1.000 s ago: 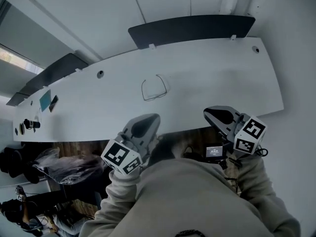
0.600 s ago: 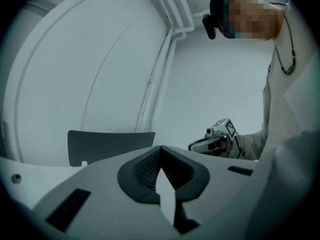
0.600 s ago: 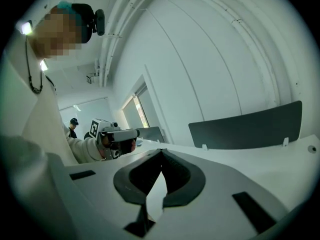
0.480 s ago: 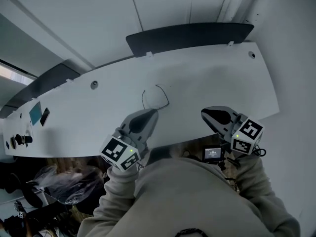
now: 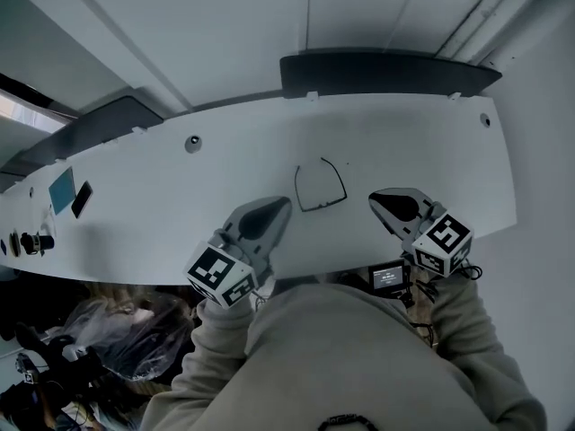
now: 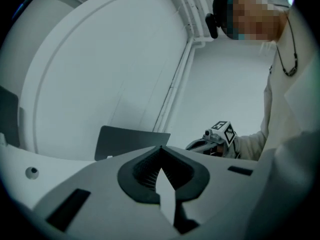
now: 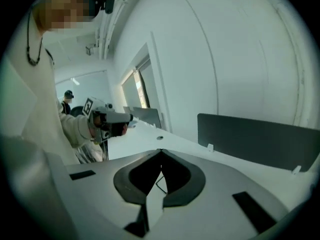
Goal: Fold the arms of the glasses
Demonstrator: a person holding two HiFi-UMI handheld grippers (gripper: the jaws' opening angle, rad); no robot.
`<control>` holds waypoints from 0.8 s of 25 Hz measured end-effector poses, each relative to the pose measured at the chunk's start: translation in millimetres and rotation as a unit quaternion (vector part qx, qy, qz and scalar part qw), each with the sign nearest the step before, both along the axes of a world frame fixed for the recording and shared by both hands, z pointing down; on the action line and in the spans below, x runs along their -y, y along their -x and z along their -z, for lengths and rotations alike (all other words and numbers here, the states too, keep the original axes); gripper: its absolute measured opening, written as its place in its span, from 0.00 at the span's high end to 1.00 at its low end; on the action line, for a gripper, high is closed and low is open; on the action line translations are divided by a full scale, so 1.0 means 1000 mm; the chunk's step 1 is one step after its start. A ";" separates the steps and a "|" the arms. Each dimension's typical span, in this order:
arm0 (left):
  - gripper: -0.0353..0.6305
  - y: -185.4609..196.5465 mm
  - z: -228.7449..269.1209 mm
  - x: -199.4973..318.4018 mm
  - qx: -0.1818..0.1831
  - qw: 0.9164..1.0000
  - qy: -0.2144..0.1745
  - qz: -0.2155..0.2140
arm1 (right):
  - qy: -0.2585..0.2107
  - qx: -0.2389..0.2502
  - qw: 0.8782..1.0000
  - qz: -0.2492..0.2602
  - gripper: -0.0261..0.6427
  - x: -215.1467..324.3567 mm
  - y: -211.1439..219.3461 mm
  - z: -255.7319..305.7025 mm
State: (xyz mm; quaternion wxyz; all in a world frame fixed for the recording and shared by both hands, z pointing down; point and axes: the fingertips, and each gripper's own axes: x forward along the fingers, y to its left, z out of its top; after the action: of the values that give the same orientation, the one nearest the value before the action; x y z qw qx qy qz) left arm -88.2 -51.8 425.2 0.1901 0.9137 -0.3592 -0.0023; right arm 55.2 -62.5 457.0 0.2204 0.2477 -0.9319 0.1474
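Jaws first: on the left gripper (image 6: 161, 148) the dark pads are pressed together at the tip with nothing between them. The right gripper (image 7: 161, 153) shows the same, tips meeting and pinching nothing.

Each gripper carries a marker cube (image 5: 220, 277) printed with black-and-white squares, no words on them. Grey sleeves (image 5: 458, 321) lead back from both. Just under the near table edge, beside the right gripper, sits a small screen (image 5: 389, 277); its lit figures are too small to read.

Both grippers reach over the near edge of the long white table (image 5: 180, 214). The glasses (image 5: 321, 187), a thin dark frame, lie flat on it between the two tips and a little further out. Their arms look opened out, pointing away from the person. The left tip is just beside the frame's near left corner, the right tip a bit further off on the other side; neither touches it. A thin dark line of the frame shows through the slot below the right jaws' tips.

Nothing stands between the jaws and the frame. Far to the left on the table lie a teal card (image 5: 61, 189) and a dark flat thing (image 5: 81, 198), well apart from the glasses. Round cable holes (image 5: 192, 142) dot the far side, and a dark divider panel (image 5: 386, 70) runs along the far edge.
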 end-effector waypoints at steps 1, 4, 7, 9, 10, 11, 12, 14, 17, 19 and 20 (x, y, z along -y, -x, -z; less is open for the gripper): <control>0.94 0.008 -0.003 0.003 -0.004 1.000 0.004 0.004 | -0.006 -0.022 1.000 0.011 0.93 0.004 0.007 -0.007; 0.94 0.025 -0.011 0.007 -0.012 1.000 0.012 0.011 | -0.014 -0.068 0.997 0.044 0.93 0.012 0.027 -0.025; 0.94 0.035 -0.018 0.006 -0.023 0.999 0.025 0.027 | -0.005 -0.092 0.993 0.074 0.93 0.016 0.046 -0.038; 0.94 0.040 -0.022 0.005 -0.026 0.998 0.031 0.037 | 0.000 -0.111 0.989 0.098 0.93 0.019 0.054 -0.050; 0.94 0.042 -0.023 0.005 -0.027 0.998 0.033 0.044 | 0.000 -0.124 0.986 0.111 0.93 0.021 0.057 -0.058; 0.94 0.044 -0.024 0.004 -0.029 0.998 0.035 0.051 | 0.000 -0.138 0.982 0.126 0.93 0.023 0.060 -0.066; 0.94 0.047 -0.025 0.002 -0.029 0.997 0.038 0.058 | 0.000 -0.152 0.978 0.142 0.93 0.024 0.063 -0.075; 0.94 0.052 -0.028 -0.002 -0.028 0.996 0.044 0.073 | 0.003 -0.181 0.968 0.172 0.93 0.025 0.067 -0.096; 0.94 0.063 -0.034 -0.006 -0.028 0.993 0.053 0.101 | 0.007 -0.225 0.949 0.220 0.93 0.024 0.069 -0.128; 0.94 0.069 -0.038 -0.009 -0.026 0.991 0.059 0.117 | -0.005 -0.256 0.931 0.261 0.93 0.019 0.070 -0.148; 0.94 0.070 -0.040 -0.012 -0.026 0.990 0.064 0.125 | -0.014 -0.271 0.920 0.283 0.93 0.016 0.070 -0.157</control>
State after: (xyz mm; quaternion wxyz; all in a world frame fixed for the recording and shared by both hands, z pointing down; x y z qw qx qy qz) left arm -158.5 -40.0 465.3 0.2555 0.8470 -0.4654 -0.0266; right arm -15.1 -78.8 613.6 0.4935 0.0070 -0.8697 -0.0070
